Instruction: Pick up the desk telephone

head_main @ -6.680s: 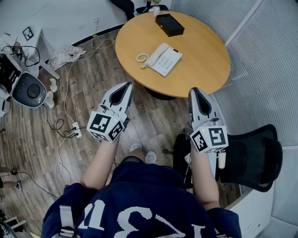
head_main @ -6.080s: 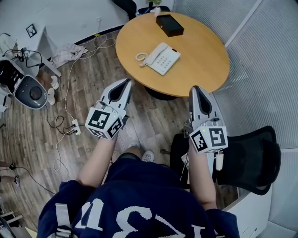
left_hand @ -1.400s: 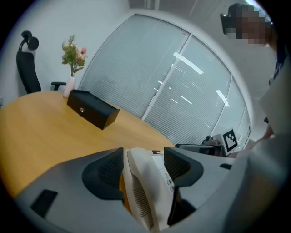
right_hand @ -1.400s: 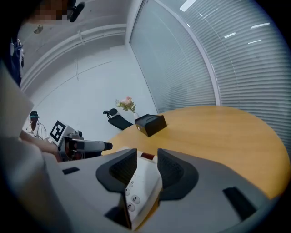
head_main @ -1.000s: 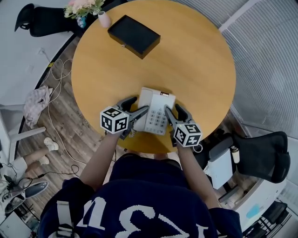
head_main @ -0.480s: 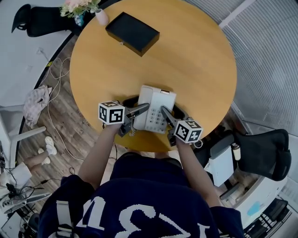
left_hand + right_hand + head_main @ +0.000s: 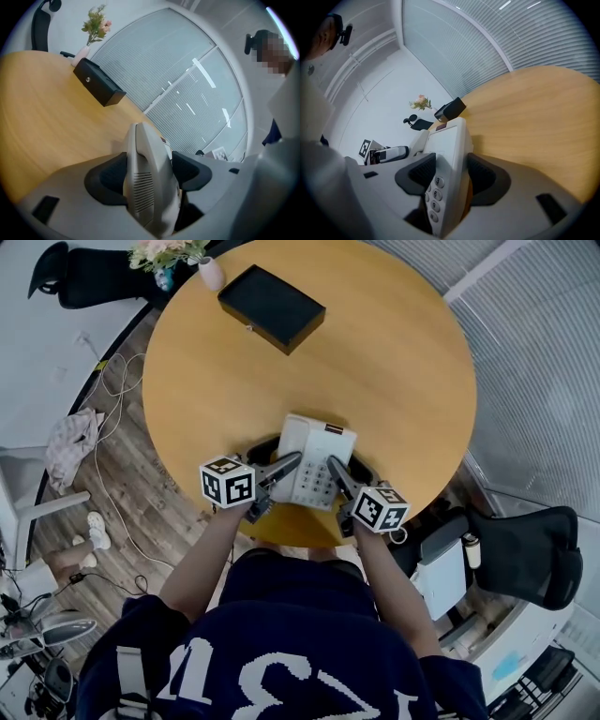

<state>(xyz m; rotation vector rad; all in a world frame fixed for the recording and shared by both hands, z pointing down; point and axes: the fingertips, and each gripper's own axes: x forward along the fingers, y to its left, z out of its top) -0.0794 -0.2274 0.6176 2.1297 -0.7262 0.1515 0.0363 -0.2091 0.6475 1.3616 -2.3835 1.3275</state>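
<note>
**Item: phone** (image 7: 314, 465). Desk type, off-white plastic, rectangular body. Sits at the near edge of the table, btwn the two grippers. Whether the base is clear of the top: cannot tell.
- Handset (image 7: 147, 187): lies along the phone's left side, long and rounded, with a patch of fine slots near one end.
- Keypad (image 7: 433, 194): round grey buttons in a column, digits 3, 6, 9 legible. A plain flat panel lies above it, and a small red mark at the far edge.

**Left gripper** (image 7: 286, 448). Grey w/ black pads, marker cube at the rear. The jaws straddle the handset side and both pads bear on it, so it is clamped.

**Right gripper** (image 7: 345, 463). Same build. The jaws have just been closing, w/ the phone's right edge btwn them. One pad is on the keypad face, the other against the underside, pinching it.

**Table** (image 7: 403, 352). Round, light wood top.

**Box** (image 7: 272, 307). Black, flat, rectangular. It is on the far part of the table, well apart from the phone.

**Vase** (image 7: 208, 273). Small and pale w/ pink flowers, at the table's far rim, near the box.

**Chair** (image 7: 525, 549). Black office type, on the floor right of the table.
</note>
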